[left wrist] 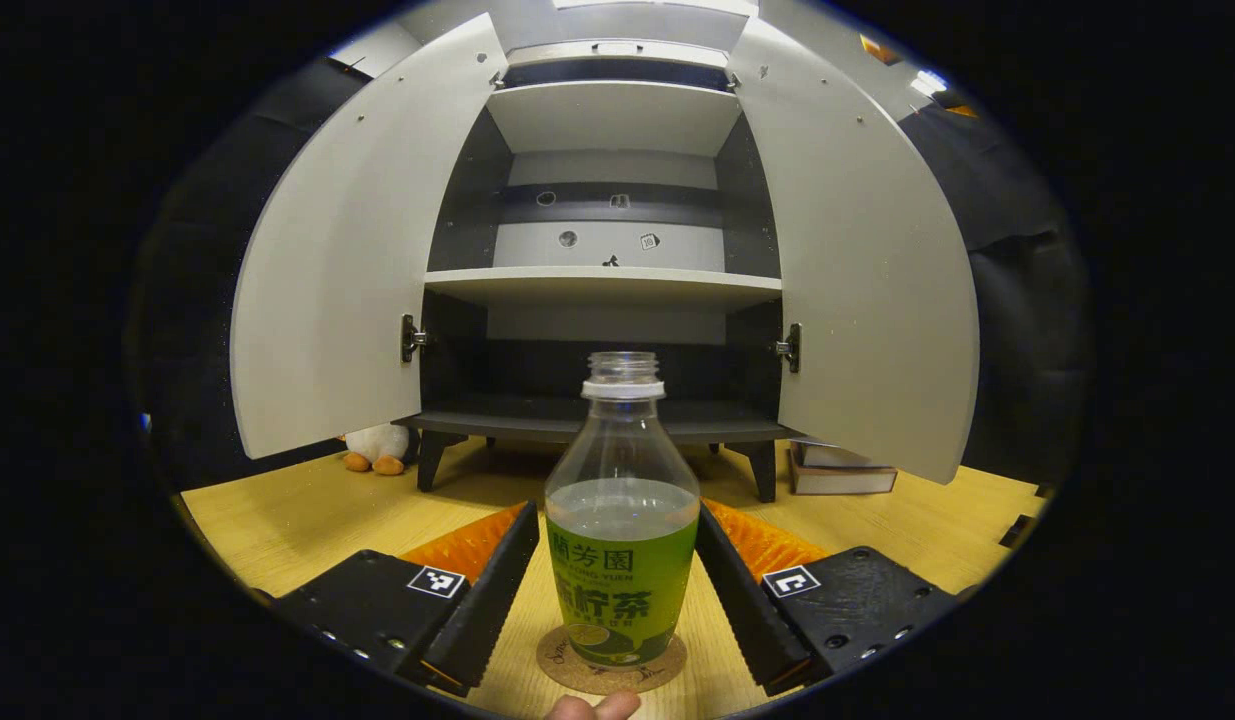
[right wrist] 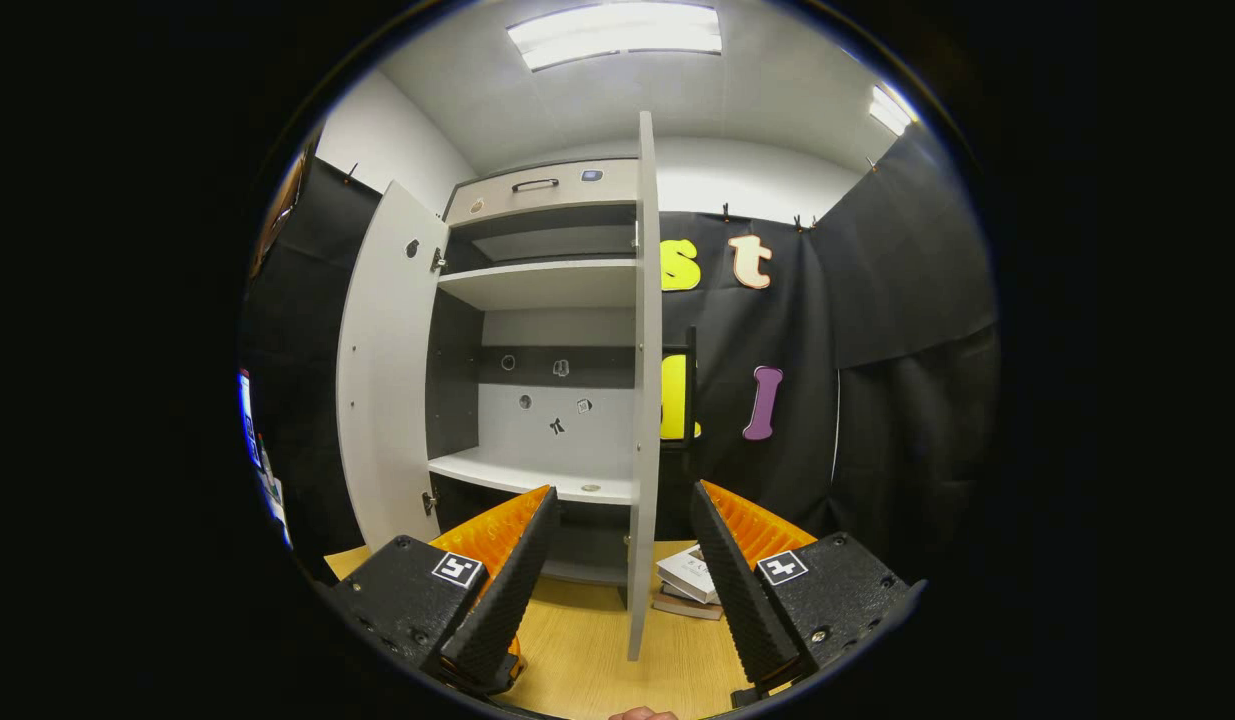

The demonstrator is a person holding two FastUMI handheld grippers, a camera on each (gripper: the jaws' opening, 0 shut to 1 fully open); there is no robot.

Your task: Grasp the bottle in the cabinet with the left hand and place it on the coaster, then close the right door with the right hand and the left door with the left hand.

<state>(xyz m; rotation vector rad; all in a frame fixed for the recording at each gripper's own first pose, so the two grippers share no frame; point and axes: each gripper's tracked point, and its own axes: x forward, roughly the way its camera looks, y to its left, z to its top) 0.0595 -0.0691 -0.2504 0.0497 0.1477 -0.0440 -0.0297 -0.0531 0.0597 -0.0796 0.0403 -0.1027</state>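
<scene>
The cabinet is seen in the left gripper view with both doors swung wide: the left door and the right door. In the right gripper view the right door is presented almost edge-on, so part of the cabinet's interior is hidden behind it. The wooden worktop is cut off at the lower rim of both views. A stack of books is partly hidden behind the right door, and a plush toy is half concealed under the left door.

The bottle is stood upright on the round cork coaster, in front of the cabinet. It is clear plastic, uncapped, with a white neck ring, holding clear liquid, and wrapped in a green label; its writing is not reported.

The left gripper is held with its fingers spread wide on either side of the bottle, apparently not touching it. The right gripper is held with fingers wide apart, nothing between them.
</scene>
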